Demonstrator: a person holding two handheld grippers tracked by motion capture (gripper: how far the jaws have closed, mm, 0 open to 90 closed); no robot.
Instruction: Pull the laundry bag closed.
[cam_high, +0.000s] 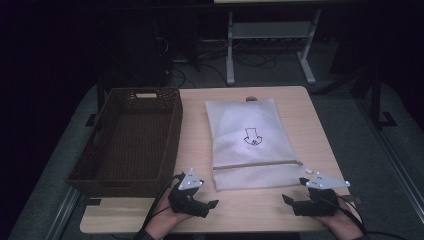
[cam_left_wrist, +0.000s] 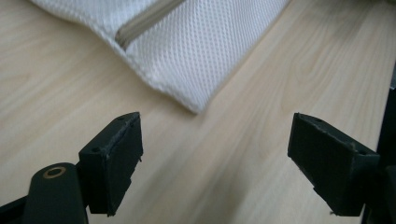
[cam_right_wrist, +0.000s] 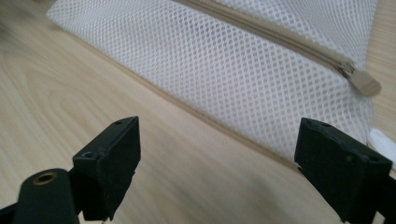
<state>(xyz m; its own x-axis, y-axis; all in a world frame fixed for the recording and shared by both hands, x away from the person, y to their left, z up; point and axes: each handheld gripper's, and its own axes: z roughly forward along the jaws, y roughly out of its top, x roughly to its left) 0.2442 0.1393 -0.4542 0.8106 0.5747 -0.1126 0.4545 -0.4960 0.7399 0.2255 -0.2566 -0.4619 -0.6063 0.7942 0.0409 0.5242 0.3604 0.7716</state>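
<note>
A white mesh laundry bag (cam_high: 250, 142) lies flat in the middle of the wooden table (cam_high: 200, 125), its beige zipper (cam_high: 257, 164) running across near the front end. My left gripper (cam_high: 212, 205) rests open by the bag's front left corner (cam_left_wrist: 196, 105), jaws wide with bare wood between them. My right gripper (cam_high: 287, 199) rests open by the front right corner, facing the mesh (cam_right_wrist: 224, 74); the zipper pull (cam_right_wrist: 363, 84) sits at the bag's edge ahead of its right jaw. Neither holds anything.
A dark brown woven basket (cam_high: 131, 140) stands on the left side of the table, close to the left gripper. A small round fitting (cam_high: 251, 99) sits at the far table edge. Beyond the table are desk legs and cables on the floor.
</note>
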